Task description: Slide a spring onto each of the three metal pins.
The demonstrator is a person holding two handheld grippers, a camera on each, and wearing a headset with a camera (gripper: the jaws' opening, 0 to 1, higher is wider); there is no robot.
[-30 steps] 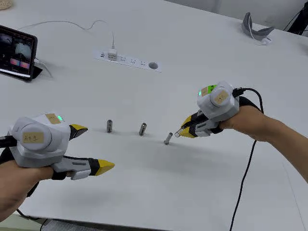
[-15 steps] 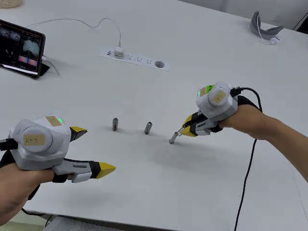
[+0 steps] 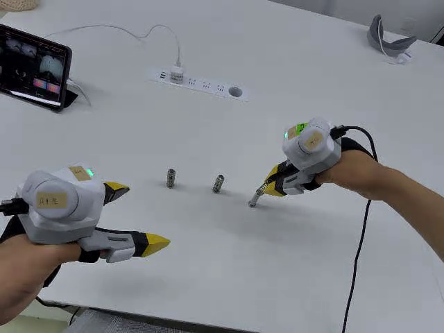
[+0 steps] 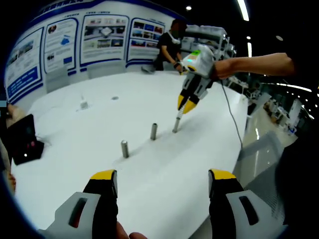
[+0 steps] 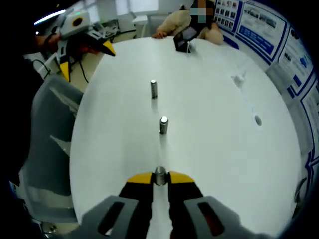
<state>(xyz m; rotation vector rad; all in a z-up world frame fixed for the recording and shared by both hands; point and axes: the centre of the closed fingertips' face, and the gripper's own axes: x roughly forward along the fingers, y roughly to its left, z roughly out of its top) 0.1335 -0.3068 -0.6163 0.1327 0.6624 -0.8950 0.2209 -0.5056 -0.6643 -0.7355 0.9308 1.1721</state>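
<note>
Left gripper [image 3: 137,215] is nearest: jaws wide apart, nothing between them. Its own view agrees, with both yellow tips spread over bare table [image 4: 164,164]. In the head view its housing hides most of the hand holding it.

Ahead of the left tips, three pins stand in a row. The first pin [image 3: 171,178] and second pin [image 3: 218,183] look ribbed in the head view, as if springs are on them. In both gripper views they're too small to make out coils. The third pin [image 3: 253,202] sits right at the right gripper's tips.

Right gripper [image 3: 272,184]: jaws narrow, clamped on a spring [image 3: 261,189]. The spring's free end meets the top of the third pin. Can't tell if it's over the pin or just touching.

In the right gripper view the tips nearly meet around one round metal end. Can't tell if that's spring or pin. That view has the other two pins lined up straight beyond.

Well past both grippers: power strip [image 3: 201,84] with a plug in it. Tablet [image 3: 35,66] is out on the left gripper's side, cut off at the frame edge.
</note>
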